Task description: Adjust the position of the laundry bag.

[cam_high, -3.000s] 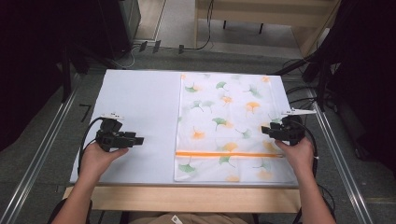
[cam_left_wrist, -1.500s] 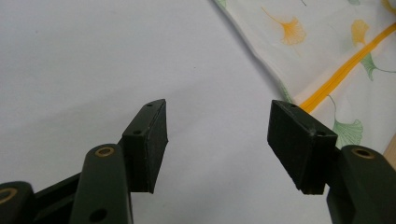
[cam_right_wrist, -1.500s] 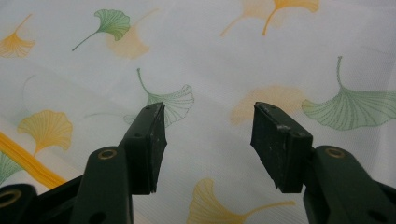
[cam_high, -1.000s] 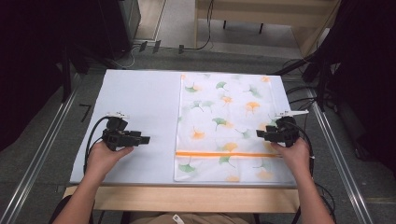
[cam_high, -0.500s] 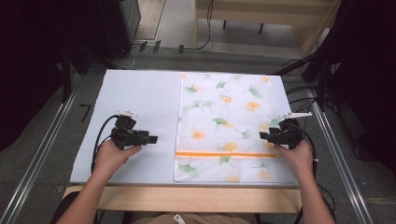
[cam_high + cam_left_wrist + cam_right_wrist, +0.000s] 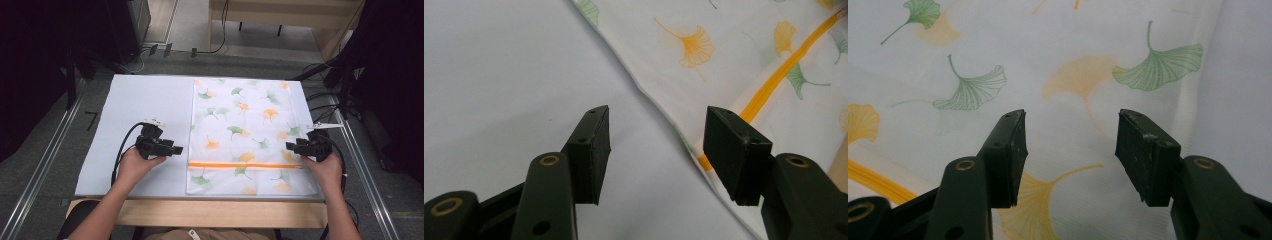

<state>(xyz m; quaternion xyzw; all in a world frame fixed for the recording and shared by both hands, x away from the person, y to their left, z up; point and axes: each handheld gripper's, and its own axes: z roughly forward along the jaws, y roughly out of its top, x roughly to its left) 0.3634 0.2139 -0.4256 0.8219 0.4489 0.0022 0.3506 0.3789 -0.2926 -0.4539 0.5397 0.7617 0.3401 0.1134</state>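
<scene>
A white cloth bag [image 6: 250,135] printed with green and orange ginkgo leaves lies flat on the right half of the table, with an orange zipper [image 6: 245,164] across its near end. My left gripper [image 6: 176,149] hovers open over bare table just left of the bag's left edge, near the zipper's end. In the left gripper view the bag's edge [image 6: 659,107] and zipper [image 6: 774,85] run past my open left gripper [image 6: 656,145]. My right gripper [image 6: 290,146] is open above the bag's right edge. The right gripper view shows my right gripper [image 6: 1070,150] empty over the leaf print [image 6: 973,90].
The pale grey table mat [image 6: 140,115] is bare left of the bag. The wooden front edge [image 6: 200,212] lies near the person's body. Metal rails [image 6: 45,160] run along both sides, and cables [image 6: 325,95] trail off the right side.
My left gripper has moved right toward the bag's left edge. The right gripper has shifted slightly left and nearer over the bag's right edge. Both stay open.
</scene>
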